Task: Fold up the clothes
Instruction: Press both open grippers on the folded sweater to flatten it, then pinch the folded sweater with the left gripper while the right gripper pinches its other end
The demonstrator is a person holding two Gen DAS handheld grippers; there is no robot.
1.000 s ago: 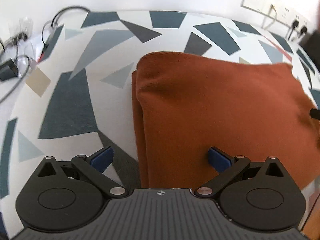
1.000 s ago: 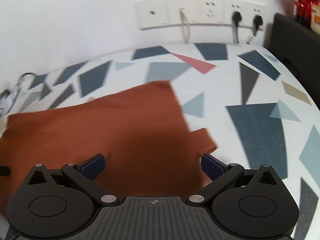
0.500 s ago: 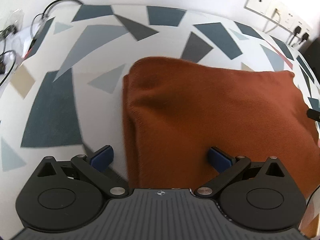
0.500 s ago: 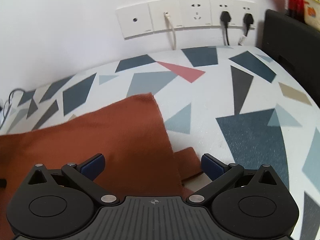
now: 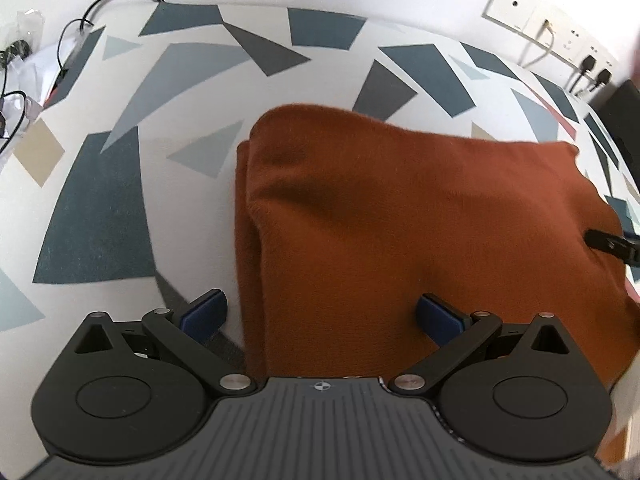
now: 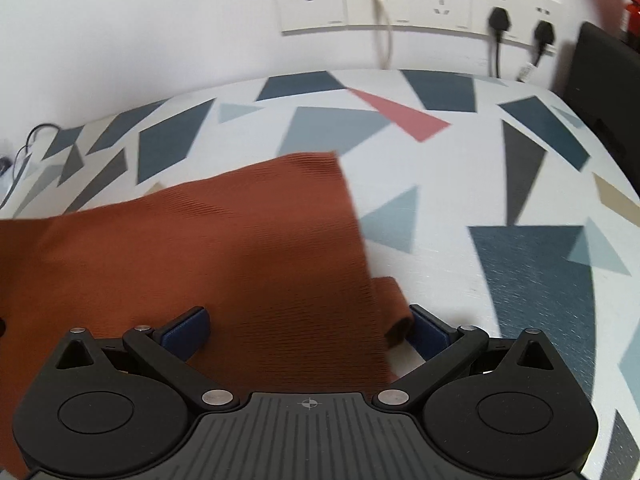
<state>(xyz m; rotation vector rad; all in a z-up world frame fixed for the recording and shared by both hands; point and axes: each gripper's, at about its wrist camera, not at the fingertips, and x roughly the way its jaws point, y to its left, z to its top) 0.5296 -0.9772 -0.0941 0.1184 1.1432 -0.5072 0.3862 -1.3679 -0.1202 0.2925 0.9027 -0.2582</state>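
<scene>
We lose the near edge of the rust sweater (image 5: 420,232) under the gripper body in both views. The cables (image 5: 24,64) at the far left are too blurry to identify. The black box (image 6: 604,88) gets cropped on the right.
</scene>
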